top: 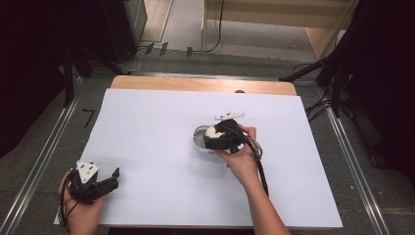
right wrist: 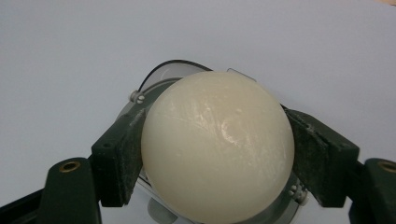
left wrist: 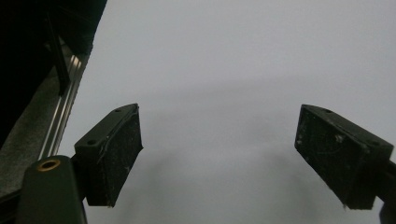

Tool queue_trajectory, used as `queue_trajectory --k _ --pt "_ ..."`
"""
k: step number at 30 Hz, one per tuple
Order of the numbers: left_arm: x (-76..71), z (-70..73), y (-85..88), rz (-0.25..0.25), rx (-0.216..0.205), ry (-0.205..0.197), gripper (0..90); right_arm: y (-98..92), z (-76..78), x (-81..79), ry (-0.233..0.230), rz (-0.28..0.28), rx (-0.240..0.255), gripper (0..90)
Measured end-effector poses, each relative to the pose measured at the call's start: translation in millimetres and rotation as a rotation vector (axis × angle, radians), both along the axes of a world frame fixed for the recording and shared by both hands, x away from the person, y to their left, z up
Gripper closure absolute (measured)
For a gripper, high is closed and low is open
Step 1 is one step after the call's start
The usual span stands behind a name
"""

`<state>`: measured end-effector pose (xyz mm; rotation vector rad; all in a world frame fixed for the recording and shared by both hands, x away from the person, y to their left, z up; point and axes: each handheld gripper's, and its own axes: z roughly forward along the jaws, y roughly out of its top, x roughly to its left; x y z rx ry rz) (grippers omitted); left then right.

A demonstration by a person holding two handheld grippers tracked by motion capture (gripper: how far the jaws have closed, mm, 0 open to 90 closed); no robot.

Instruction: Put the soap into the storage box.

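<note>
One white sheet covers the table (top: 147, 127), and everything is placed here against the round lidded container (top: 199, 137) near its middle. Directly above that container, the right hand-held gripper (right wrist: 215, 154) is clamped on a cream ball (right wrist: 217, 147), its pads pressing the ball's two sides; the container's rim (right wrist: 154, 74) and hinge peek out just behind and beneath the ball. The step in hand looks like carrying the ball over the container. Next probably comes a careful lowering, centred on the opening, before letting go. The right hand (top: 240, 159) angles the tool downward and toward the container. Well apart from the container, at the near left corner, the left hand-held gripper (left wrist: 219, 154) hovers with pads wide apart, holding nothing.
</note>
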<state>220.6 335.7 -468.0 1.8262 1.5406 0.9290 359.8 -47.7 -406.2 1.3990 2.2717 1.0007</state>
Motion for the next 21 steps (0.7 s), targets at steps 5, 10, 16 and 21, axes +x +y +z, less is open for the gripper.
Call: queue_trajectory --k 5,10,16,21 --pt "0.0 0.1 0.0 0.001 0.001 0.001 15.7 1.2 -3.7 3.0 0.007 -0.010 -0.004 25.8" --pt "0.0 0.0 -0.1 0.001 0.001 0.001 15.7 2.0 -7.0 5.4 0.014 -0.016 -0.009 25.8" --pt "0.1 0.0 -0.1 0.000 0.001 0.001 15.7 3.0 -11.4 7.8 0.024 -0.020 -0.017 25.8" --pt "0.1 -0.1 0.0 -0.001 0.000 0.001 15.8 3.3 -14.7 9.4 0.031 -0.025 -0.026 25.8"
